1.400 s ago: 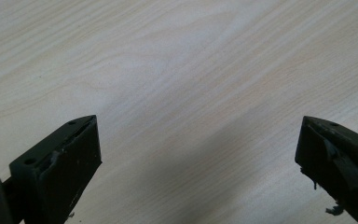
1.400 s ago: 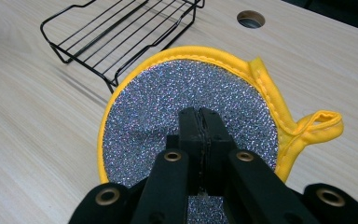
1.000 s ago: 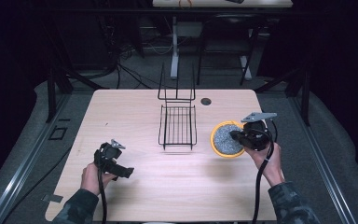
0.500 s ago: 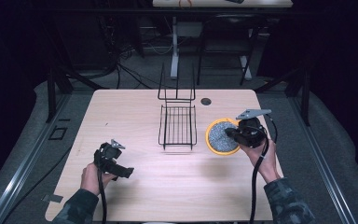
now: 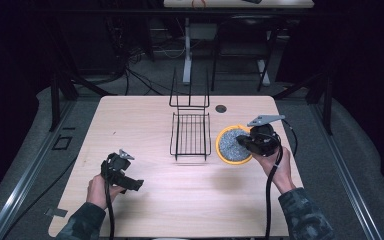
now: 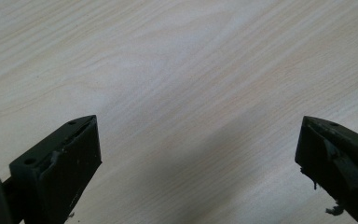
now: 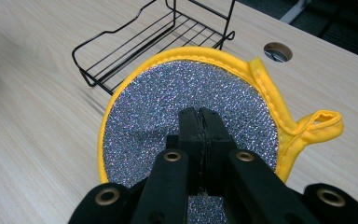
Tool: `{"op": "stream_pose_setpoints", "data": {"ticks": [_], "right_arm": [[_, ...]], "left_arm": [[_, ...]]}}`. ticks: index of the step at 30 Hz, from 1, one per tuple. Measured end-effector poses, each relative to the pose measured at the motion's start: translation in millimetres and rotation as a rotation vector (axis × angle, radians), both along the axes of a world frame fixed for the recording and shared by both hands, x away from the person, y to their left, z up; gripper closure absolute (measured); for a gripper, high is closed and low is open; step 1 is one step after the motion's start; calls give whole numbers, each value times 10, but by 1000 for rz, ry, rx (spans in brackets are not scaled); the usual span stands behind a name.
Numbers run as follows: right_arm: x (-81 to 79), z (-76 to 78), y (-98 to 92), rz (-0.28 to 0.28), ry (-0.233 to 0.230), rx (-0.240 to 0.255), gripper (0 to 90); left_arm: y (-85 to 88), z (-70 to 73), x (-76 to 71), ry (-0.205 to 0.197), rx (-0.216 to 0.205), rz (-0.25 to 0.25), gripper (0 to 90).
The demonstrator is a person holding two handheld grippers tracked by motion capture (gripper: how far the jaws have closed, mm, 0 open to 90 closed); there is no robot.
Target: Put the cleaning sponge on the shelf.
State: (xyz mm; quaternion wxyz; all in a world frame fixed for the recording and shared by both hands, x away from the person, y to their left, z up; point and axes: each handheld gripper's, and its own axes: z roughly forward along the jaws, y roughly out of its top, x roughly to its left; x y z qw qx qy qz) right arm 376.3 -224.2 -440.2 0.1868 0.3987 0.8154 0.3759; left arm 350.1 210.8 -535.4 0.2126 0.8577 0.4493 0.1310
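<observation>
Right tongs [image 7: 199,114], jaws pressed together, hover over the round yellow-rimmed sparkly silver scouring pad [image 7: 177,100] lying beside a black wire rack [image 5: 190,132] on the pale wooden counter [image 5: 180,200]. Left tongs [image 6: 198,144] gape wide over bare wood, holding nothing.

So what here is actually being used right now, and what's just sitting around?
In use, as far as the pictures suggest:
- right gripper, fingers shut together, over the pad
- round glittery scrub pad with yellow rim
- possibly the black wire rack just beside the pad

Just lying about:
- left gripper, open over bare table
- cable hole in the tabletop
</observation>
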Motion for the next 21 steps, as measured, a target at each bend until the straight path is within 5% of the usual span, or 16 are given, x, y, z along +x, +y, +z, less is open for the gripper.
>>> {"op": "stream_pose_setpoints", "data": {"ticks": [21], "right_arm": [[150, 21, 281, 42, -17, -1, 891]], "left_arm": [[1, -1, -1, 1, 0, -2, 1]]}}
